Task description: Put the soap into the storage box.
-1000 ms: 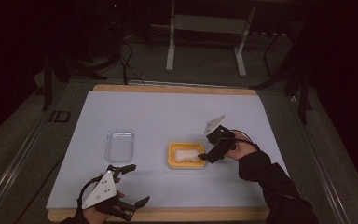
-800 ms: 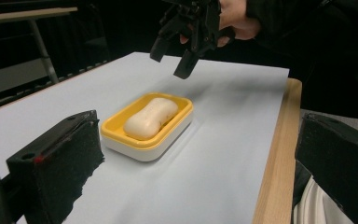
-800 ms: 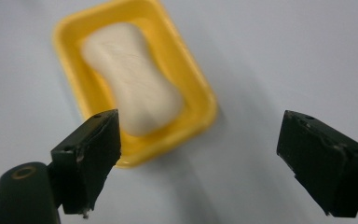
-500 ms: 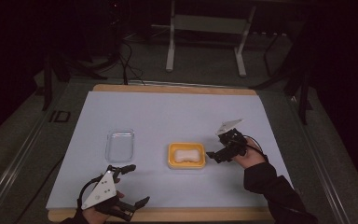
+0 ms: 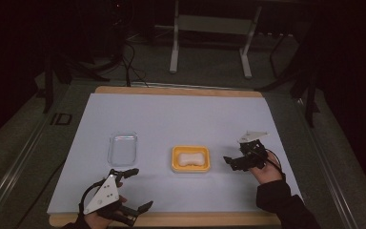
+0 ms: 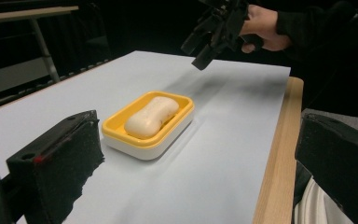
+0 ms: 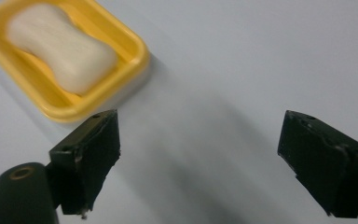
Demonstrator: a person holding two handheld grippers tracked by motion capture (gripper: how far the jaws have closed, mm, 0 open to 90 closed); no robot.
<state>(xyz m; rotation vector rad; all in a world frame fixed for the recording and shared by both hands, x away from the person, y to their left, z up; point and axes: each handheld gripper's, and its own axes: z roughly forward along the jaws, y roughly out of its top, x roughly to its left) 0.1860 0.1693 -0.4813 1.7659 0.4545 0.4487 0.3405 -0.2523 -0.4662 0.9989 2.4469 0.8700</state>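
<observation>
While the soap [image 5: 190,159] is lying in its yellow dish [image 5: 176,163], the right tongs [image 5: 238,161] are hovering nearby released, left tongs [image 5: 134,190] likewise.

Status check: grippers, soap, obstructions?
Left gripper open, empty. Right gripper open beside soap dish. Soap bar in dish. Nothing between.

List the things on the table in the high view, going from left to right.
Left gripper → clear lid → yellow dish holding the soap → right gripper.
</observation>
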